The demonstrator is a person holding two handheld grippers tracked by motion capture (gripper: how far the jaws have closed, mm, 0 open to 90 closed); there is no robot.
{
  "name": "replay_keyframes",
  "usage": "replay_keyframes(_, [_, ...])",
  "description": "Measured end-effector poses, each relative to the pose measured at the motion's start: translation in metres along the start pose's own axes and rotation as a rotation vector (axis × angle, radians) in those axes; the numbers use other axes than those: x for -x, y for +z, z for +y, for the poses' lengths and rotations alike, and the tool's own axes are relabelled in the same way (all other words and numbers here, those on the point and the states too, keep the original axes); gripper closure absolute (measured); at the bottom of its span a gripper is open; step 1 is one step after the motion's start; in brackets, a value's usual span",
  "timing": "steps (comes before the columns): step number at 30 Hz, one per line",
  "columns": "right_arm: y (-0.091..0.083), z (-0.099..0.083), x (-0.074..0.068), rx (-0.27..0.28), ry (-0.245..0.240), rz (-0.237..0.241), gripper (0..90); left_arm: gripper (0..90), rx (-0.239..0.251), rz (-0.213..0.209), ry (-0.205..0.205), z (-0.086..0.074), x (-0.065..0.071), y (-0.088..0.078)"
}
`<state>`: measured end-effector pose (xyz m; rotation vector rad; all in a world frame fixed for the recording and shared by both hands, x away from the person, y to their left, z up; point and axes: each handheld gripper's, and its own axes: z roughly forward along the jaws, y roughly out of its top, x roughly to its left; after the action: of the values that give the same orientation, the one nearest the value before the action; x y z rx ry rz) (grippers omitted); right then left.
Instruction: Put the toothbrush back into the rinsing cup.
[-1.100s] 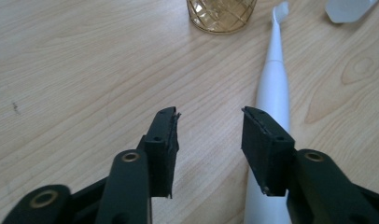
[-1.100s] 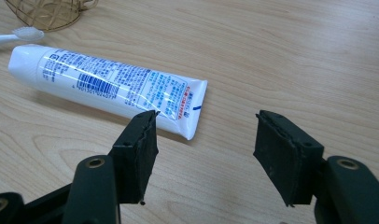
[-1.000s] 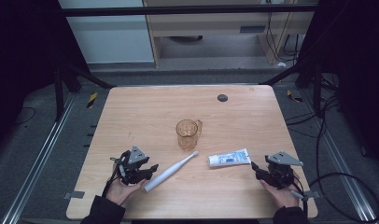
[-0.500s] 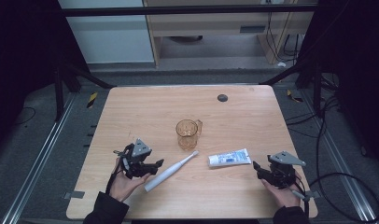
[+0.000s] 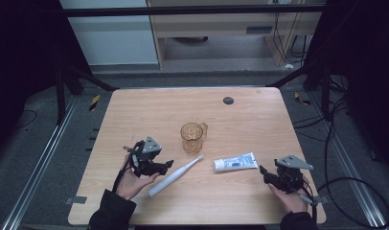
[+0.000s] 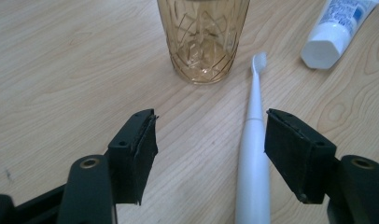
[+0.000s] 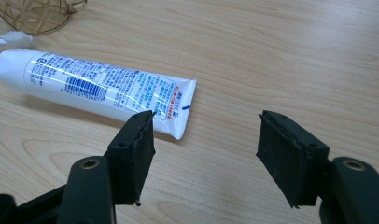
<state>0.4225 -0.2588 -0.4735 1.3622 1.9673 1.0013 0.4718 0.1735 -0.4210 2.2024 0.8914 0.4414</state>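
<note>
A white toothbrush lies slantwise on the wooden table, its head toward an amber glass mug. My left gripper hovers at its handle. In the left gripper view the jaws stand wide and have just been opening; the handle lies between them, close to the right pad and untouched, with the mug ahead. A white toothpaste tube lies right of the brush. My right gripper is open just behind the tube's crimped end, with nothing between its pads.
A small black round disc sits near the table's far edge. Dark frame bars and cables surround the table on the floor. The toothpaste cap points toward the brush head.
My left gripper has risen and shifted right and forward over the toothbrush handle, and its jaws have spread. The toothbrush, mug, tube and right gripper have stayed put.
</note>
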Motion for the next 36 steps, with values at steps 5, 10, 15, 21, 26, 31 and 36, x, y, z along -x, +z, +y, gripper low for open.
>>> replay_keyframes(5, [0.000,0.000,0.001,-0.003,0.003,-0.002,36.2,33.3,-0.019,-0.022,0.014,0.008,0.005,0.007])
replay_keyframes(10, [0.000,0.000,0.001,-0.003,0.000,0.000,36.2,33.6,-0.037,-0.035,0.029,0.010,0.010,0.014])
replay_keyframes(15, [0.001,0.000,0.001,-0.005,0.001,0.001,36.3,34.4,-0.048,-0.042,0.032,0.012,0.011,0.017])
replay_keyframes(21, [0.001,0.000,0.001,-0.010,0.004,0.003,36.3,35.3,-0.070,-0.055,0.033,0.014,0.013,0.022])
replay_keyframes(26, [0.001,0.000,0.002,-0.011,-0.003,0.000,36.3,36.3,-0.095,-0.065,0.043,0.015,0.017,0.027])
replay_keyframes(31, [0.001,0.000,0.002,-0.015,-0.001,0.002,36.3,38.7,-0.132,-0.076,0.060,0.014,0.020,0.032])
replay_keyframes(36, [0.002,-0.001,0.002,-0.018,-0.008,0.003,36.3,41.0,-0.167,-0.089,0.072,0.014,0.023,0.039])
